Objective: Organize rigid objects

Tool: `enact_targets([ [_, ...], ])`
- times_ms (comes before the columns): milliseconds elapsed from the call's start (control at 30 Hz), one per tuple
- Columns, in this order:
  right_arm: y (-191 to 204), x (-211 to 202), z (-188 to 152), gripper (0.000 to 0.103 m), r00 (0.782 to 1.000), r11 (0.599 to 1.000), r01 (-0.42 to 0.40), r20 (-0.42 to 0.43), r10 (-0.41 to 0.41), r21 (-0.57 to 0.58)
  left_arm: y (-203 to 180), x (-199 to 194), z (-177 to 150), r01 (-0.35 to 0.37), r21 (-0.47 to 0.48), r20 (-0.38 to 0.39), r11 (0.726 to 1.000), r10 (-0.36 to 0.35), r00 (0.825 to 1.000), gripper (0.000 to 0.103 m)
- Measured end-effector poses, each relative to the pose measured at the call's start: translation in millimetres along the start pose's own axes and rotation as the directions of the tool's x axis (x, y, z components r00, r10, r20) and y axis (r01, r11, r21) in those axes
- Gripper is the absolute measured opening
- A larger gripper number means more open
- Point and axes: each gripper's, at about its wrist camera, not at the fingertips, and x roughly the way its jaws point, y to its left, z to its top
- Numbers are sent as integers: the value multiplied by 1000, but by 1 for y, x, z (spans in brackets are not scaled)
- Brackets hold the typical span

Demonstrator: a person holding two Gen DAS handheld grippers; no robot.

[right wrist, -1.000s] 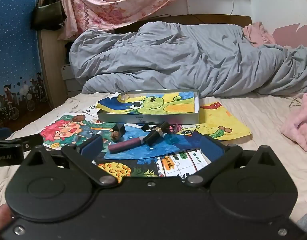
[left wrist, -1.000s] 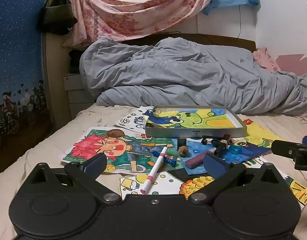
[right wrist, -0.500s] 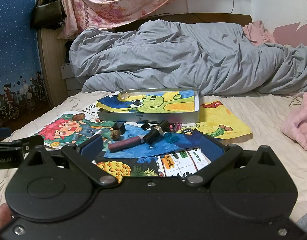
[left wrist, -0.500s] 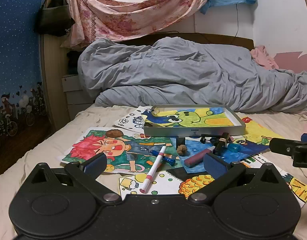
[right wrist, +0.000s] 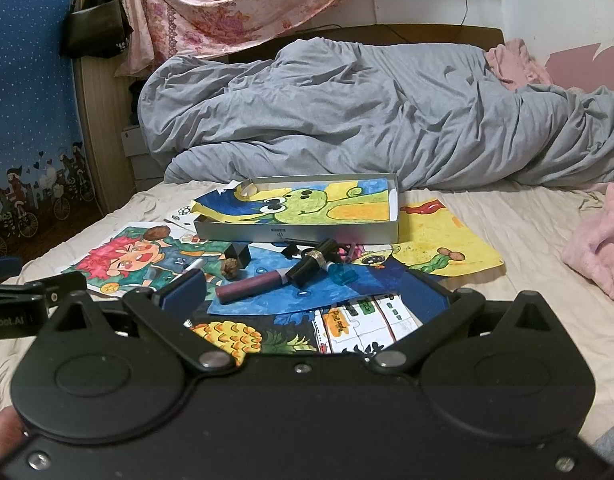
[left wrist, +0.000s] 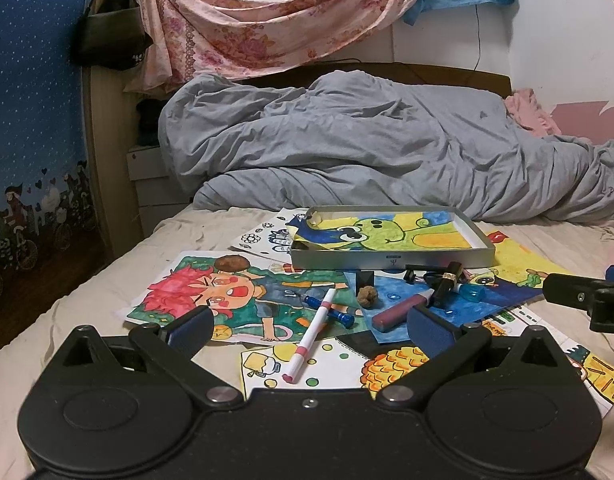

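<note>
Over the near edge of the bed (left wrist: pixel 87 296), the left gripper (left wrist: pixel 307 322) hangs with its jaws spread wide and nothing between them; just to its right the right gripper (right wrist: pixel 305 288) is equally wide and empty. Neither touches anything, so the task looks to be at its opening step: choosing a first piece to carry into the shallow metal tray (left wrist: pixel 391 258).

Closest to the left gripper lies a pink-and-white marker (left wrist: pixel 311 336), pointing toward it across the children's drawings (left wrist: pixel 195 292). Beyond it sit a blue pen (left wrist: pixel 327 309) and a small brown nut (left wrist: pixel 367 294). Ahead of the right gripper lie a mauve lip-gloss tube (right wrist: pixel 253 284), a black lipstick (right wrist: pixel 313 266) and a blue cap (right wrist: pixel 343 274), crowded together just before the tray's front wall.

The next move probably calls for a low descent with the fingers astride the marker's shaft. The loose paper underneath may slide. The tray holds a frog drawing (right wrist: pixel 307 208) and ample free room; the grey duvet (right wrist: pixel 367 120) bounds the far side, and the bed's right side is open.
</note>
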Motion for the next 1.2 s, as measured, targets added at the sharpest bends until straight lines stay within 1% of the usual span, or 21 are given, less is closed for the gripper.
enact_targets([
  [1200, 1, 1, -1, 102, 1000, 1000, 1, -11, -1, -3, 2, 1, -4, -4, 5, -7, 1000, 5, 1000, 102],
])
